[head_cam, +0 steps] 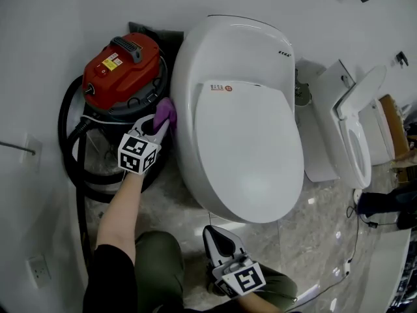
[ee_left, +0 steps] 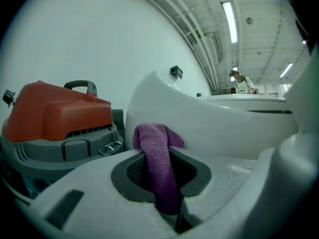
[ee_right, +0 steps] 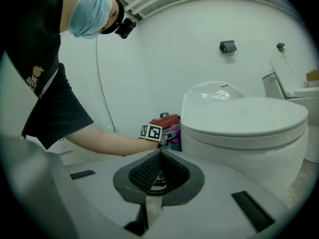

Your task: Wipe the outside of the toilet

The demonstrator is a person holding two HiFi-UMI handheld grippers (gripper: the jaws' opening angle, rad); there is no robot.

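A white toilet [head_cam: 241, 122] with its lid down fills the middle of the head view. My left gripper [head_cam: 161, 121] is shut on a purple cloth [head_cam: 165, 113], which presses against the toilet's left outer side. In the left gripper view the purple cloth [ee_left: 158, 163] hangs between the jaws, with the toilet's wall [ee_left: 209, 123] just beyond. My right gripper [head_cam: 215, 237] is low in the head view, in front of the bowl, shut and holding nothing. The right gripper view shows the toilet [ee_right: 244, 128] at right and the left gripper's marker cube [ee_right: 152, 132] beside it.
A red and grey vacuum cleaner [head_cam: 120, 77] with a black hose [head_cam: 68, 142] stands close against the toilet's left side. A second toilet [head_cam: 355, 135] with its seat raised is to the right. The wall runs behind both. The floor [head_cam: 313, 240] is marbled tile.
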